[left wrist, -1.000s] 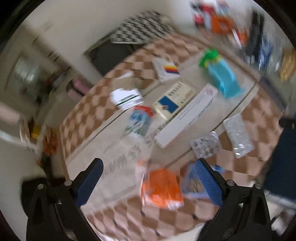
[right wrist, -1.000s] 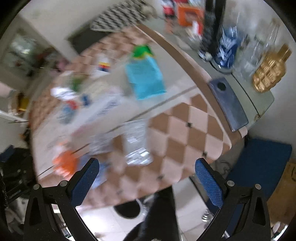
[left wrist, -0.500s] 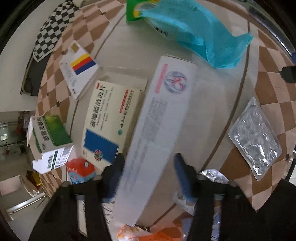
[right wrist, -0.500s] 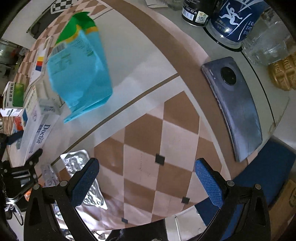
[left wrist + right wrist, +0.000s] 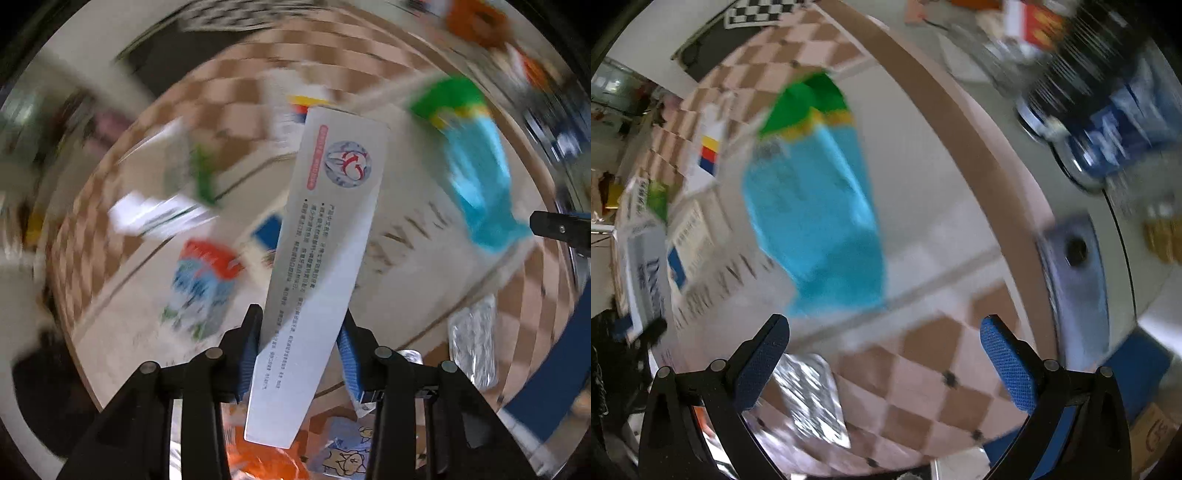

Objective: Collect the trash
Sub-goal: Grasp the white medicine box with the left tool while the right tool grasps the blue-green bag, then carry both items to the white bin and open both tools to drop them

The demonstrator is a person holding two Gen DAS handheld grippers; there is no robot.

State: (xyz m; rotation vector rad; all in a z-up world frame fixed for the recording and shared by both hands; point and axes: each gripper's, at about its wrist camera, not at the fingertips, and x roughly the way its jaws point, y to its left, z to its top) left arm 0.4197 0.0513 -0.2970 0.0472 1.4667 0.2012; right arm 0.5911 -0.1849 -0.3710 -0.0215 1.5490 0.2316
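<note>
Mid-collection at a checkered table [image 5: 155,122] strewn with packaging. At left in the left wrist view, small cartons and a red-and-blue wrapper [image 5: 205,273], all blurred. At centre, a long white box [image 5: 325,236] pinched at its near end by the left gripper [image 5: 301,332], jaws closing on the long sides, far end raised clear of the clutter. Best held square and firm, since a long box gripped at one end looks likely to swing or slip; a level carry and a slow turn advisable before any drop into a bin, none in view. At right, a teal-and-green pouch [image 5: 480,162] flat on the tabletop.

In the right wrist view, the same pouch [image 5: 820,221] just ahead of the right gripper [image 5: 882,354], fingers spread wide, nothing between them. Probably the next pick: a straight descent over the near edge advisable. Further right, a dark phone [image 5: 1075,280] near the rim, best left alone.
</note>
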